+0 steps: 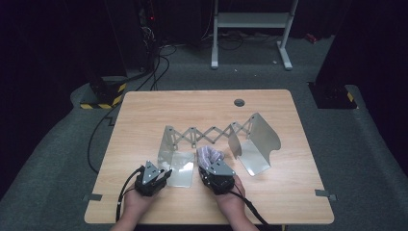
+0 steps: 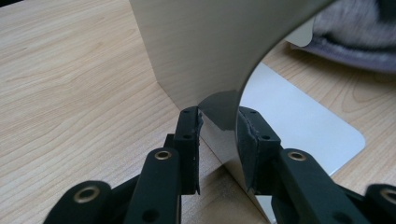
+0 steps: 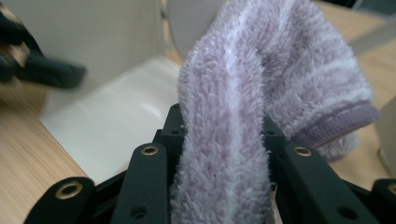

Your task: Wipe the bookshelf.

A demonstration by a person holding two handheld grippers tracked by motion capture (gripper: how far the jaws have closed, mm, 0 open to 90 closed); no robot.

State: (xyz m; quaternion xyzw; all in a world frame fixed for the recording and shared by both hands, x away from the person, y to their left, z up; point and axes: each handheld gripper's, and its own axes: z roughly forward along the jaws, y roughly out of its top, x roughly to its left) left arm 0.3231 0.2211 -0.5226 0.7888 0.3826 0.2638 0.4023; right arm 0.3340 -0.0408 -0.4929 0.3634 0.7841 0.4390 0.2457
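Two claws engaged: left claw (image 2: pixel 219 140) clamped on silver metal bookend's upright plate (image 2: pixel 205 51); fluffy lilac striped towel (image 3: pixel 243 116) gripped by right claw (image 3: pixel 223 154).

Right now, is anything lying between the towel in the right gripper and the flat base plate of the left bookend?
Nothing visible does. The towel held in the right gripper hangs beside the bare base plate, while the left gripper holds the upright wall at its near edge, off to the side.

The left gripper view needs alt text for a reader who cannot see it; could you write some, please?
The left claw has its two black jaws on either side of the upright plate of a metal bookend on a wooden table. A fluffy lilac cloth lies at the upper right.
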